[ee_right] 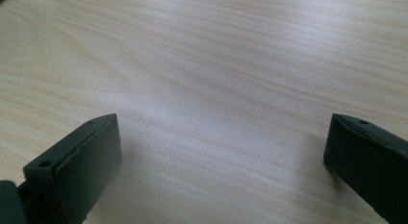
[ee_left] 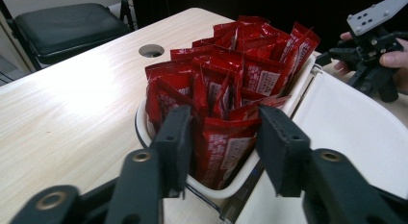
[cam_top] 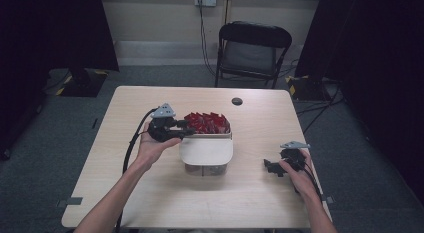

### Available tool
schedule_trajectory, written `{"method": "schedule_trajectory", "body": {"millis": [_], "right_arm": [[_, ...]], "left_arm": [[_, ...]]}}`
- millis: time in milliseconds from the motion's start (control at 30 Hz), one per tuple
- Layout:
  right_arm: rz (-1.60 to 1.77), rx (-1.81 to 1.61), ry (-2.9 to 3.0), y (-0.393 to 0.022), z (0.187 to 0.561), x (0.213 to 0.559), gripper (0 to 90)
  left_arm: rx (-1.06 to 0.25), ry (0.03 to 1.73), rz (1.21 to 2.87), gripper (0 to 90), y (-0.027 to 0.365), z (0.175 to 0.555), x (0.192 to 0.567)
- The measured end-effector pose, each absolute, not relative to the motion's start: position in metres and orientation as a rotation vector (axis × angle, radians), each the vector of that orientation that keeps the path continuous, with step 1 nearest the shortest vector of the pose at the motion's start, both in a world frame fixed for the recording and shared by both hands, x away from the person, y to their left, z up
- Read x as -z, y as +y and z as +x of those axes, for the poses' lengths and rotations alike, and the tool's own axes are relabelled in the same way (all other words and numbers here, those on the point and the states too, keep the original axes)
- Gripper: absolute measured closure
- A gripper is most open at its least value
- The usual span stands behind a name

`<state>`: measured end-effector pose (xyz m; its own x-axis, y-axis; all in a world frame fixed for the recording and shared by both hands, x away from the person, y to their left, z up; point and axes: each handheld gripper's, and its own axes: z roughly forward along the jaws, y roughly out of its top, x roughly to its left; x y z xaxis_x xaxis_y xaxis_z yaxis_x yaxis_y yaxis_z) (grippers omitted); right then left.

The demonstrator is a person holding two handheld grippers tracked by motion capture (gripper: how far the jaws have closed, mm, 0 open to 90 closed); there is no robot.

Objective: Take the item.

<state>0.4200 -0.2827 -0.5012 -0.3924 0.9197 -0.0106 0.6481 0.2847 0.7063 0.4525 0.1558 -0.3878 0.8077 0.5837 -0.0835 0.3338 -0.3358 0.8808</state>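
- Black jaws of the left gripper stand on either side of the front red sachet, partly closed but, as far as I can tell, not yet pressing it; likely lined up to pull one out.
- Glossy, crinkled sachets stand upright, packed in the white container, its rounded lid folded open beside them.
- Right of the container, the right gripper rests on the pale wood-grain table, jaws wide apart, holding nothing, seemingly waiting.

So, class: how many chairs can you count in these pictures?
1. A black folding chair stands on the floor beyond the table's far edge, also visible in the left gripper view. Others may be hidden in the dark sides.
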Motion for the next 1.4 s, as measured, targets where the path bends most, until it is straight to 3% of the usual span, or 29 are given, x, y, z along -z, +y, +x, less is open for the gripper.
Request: {"method": "schedule_trajectory", "body": {"millis": [133, 567, 633, 900, 1400], "right_arm": [[1.408, -0.877, 2.142, -0.283, 0.42, 0.501, 0.0], [1.409, -0.877, 2.141, -0.283, 0.42, 0.501, 0.0], [1.409, -0.878, 2.141, -0.283, 0.42, 0.501, 0.0], [1.409, -0.877, 2.141, -0.283, 0.42, 0.501, 0.0], [1.409, -0.877, 2.141, -0.283, 0.42, 0.501, 0.0]], "left_arm": [[-0.293, 0.688, 1.943, 64.2, 0.159, 0.453, 0.389], [-0.278, 0.696, 1.937, 65.7, 0.16, 0.454, 0.389], [-0.266, 0.699, 1.931, 74.2, 0.162, 0.455, 0.389], [-0.251, 0.71, 1.917, 80.6, 0.164, 0.456, 0.389], [-0.234, 0.715, 1.888, 82.5, 0.166, 0.455, 0.384]]}}
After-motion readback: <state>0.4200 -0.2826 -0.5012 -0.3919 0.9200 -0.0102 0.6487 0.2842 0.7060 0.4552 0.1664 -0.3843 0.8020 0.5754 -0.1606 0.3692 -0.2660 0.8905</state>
